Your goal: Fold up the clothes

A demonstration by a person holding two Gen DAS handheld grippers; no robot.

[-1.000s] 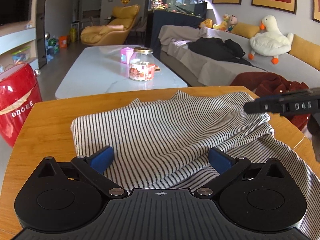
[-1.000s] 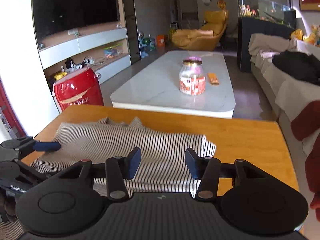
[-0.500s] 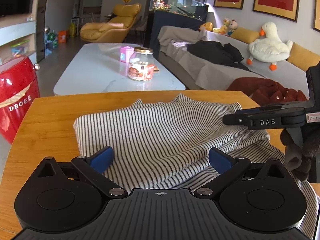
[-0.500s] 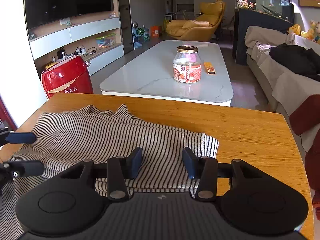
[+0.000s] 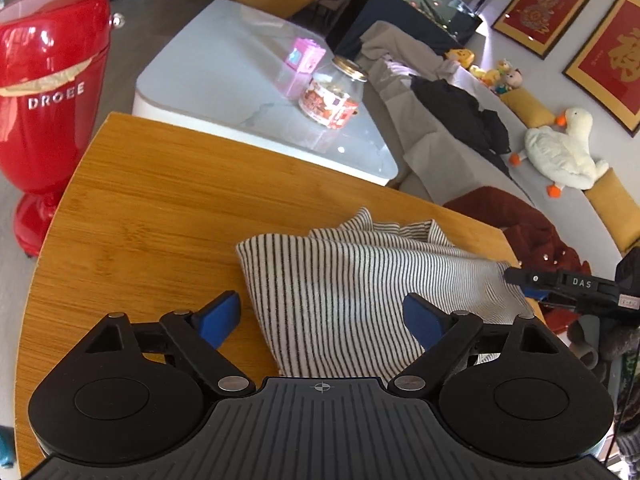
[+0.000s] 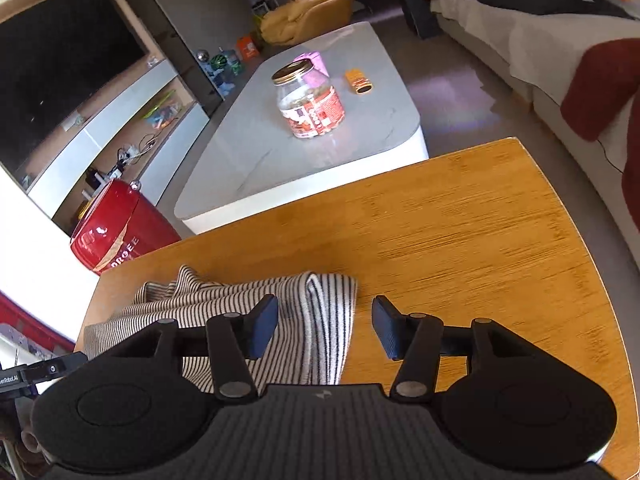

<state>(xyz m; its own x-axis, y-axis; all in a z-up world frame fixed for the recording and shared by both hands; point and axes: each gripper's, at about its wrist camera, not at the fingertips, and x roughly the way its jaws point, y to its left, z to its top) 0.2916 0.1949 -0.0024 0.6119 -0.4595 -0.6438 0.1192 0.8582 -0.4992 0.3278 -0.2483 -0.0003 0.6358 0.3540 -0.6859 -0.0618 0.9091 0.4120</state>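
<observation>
A black-and-white striped garment lies bunched and partly folded on the wooden table. My left gripper is open, its blue pads either side of the garment's near left edge, holding nothing. My right gripper is open above the garment's right folded edge; the cloth lies between and below its pads. The right gripper also shows in the left wrist view at the garment's right end. The left gripper's tip shows at the left edge of the right wrist view.
A red appliance stands on the floor left of the table. A white coffee table with a glass jar lies beyond. A sofa with clothes and a dark red garment is to the right.
Both grippers have tilted and risen, looking down more steeply. The garment now looks more gathered toward the near side; both grippers stay open.
</observation>
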